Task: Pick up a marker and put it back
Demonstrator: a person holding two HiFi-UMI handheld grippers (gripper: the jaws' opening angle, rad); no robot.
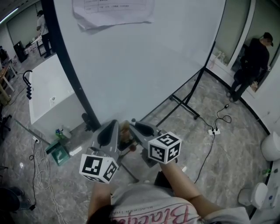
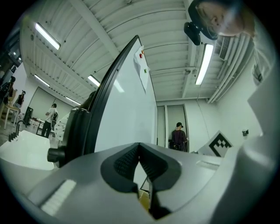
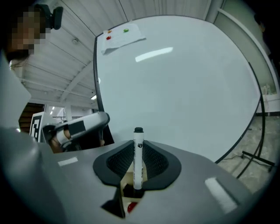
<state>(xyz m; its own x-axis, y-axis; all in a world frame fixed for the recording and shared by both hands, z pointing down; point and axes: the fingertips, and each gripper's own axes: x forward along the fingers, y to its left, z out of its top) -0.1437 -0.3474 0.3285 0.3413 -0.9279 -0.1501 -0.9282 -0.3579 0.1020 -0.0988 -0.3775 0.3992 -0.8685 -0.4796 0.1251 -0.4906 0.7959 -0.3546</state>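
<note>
My right gripper (image 3: 138, 161) is shut on a white marker (image 3: 138, 146) with a black cap. The marker stands upright between the pads and points at the big whiteboard (image 3: 183, 87). In the head view the right gripper (image 1: 141, 128) is held close in front of the whiteboard (image 1: 140, 65), near its lower edge. The left gripper (image 1: 108, 132) hovers just to its left. Its pads meet at the tips in the left gripper view, so the left gripper (image 2: 140, 151) is shut with nothing in it. I cannot make out the marker in the head view.
A paper sheet (image 1: 113, 11) hangs at the top of the board. The board's black stand legs (image 1: 183, 105) reach over the floor to the right, near a power strip with cable (image 1: 214, 130). A person (image 1: 251, 61) stands at the doorway. A white table (image 1: 48, 96) is at the left.
</note>
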